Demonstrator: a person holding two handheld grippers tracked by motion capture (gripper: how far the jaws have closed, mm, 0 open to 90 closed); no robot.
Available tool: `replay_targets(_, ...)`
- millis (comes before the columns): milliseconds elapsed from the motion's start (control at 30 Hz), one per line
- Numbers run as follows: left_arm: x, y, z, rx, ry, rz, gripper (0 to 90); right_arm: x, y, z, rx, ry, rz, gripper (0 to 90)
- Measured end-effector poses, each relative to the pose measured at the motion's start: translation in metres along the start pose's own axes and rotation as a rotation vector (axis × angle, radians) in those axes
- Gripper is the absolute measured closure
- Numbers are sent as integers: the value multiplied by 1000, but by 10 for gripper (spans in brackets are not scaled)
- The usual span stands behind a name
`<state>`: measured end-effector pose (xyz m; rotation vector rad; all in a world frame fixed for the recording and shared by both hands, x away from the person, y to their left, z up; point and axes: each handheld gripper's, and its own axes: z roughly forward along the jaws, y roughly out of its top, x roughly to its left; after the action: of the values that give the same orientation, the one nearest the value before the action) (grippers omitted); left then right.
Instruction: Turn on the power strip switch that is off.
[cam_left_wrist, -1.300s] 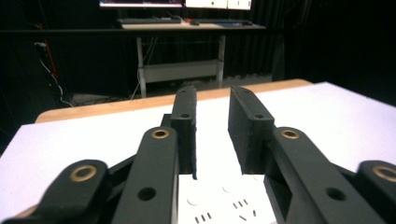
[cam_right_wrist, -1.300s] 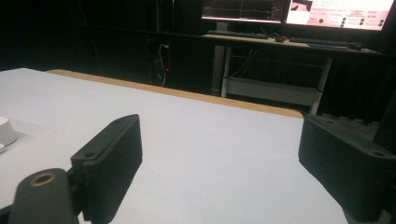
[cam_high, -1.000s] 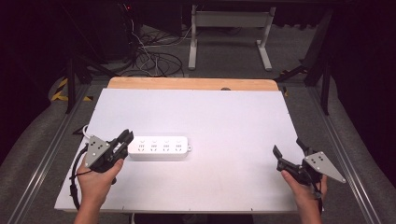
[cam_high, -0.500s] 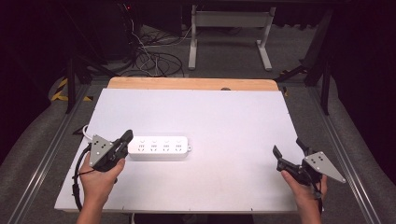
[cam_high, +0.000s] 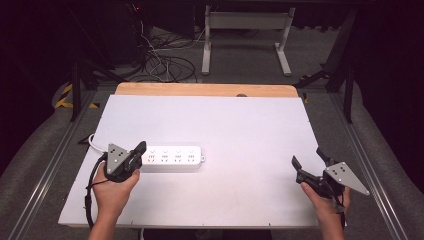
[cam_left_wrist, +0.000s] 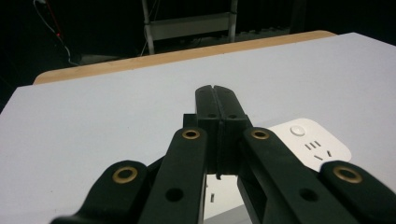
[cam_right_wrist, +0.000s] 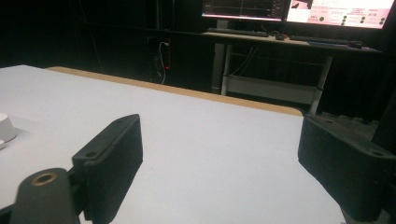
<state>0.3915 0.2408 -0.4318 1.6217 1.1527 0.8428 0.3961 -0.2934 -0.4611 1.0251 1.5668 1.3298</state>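
A white power strip (cam_high: 172, 158) with several sockets lies flat on the white table (cam_high: 235, 120), left of centre. My left gripper (cam_high: 140, 147) is shut with nothing between its jaws, its tips resting at the strip's left end. In the left gripper view the closed jaws (cam_left_wrist: 217, 95) reach over the power strip (cam_left_wrist: 310, 142), whose round button shows to their right. My right gripper (cam_high: 307, 157) is held open near the front right corner, far from the strip. Its jaws (cam_right_wrist: 222, 140) stand wide apart over bare table, and the power strip's rounded end (cam_right_wrist: 4, 128) shows at the far left.
A white cord (cam_high: 93, 142) leaves the strip's left end toward the table edge. A wooden strip (cam_high: 200, 89) runs along the far edge. Beyond it are a metal stand (cam_high: 245, 30) and loose cables (cam_high: 165, 62) on the floor. Monitors (cam_right_wrist: 299, 7) glow behind.
My left gripper has crept slightly right, so its shut tips are now at the strip's left end. The right gripper has stayed put and open.
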Motion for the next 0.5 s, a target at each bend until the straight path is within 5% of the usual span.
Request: replay_targets(500,3,0,11,62,2,6,900,0,-1,3,6,3,-1,147)
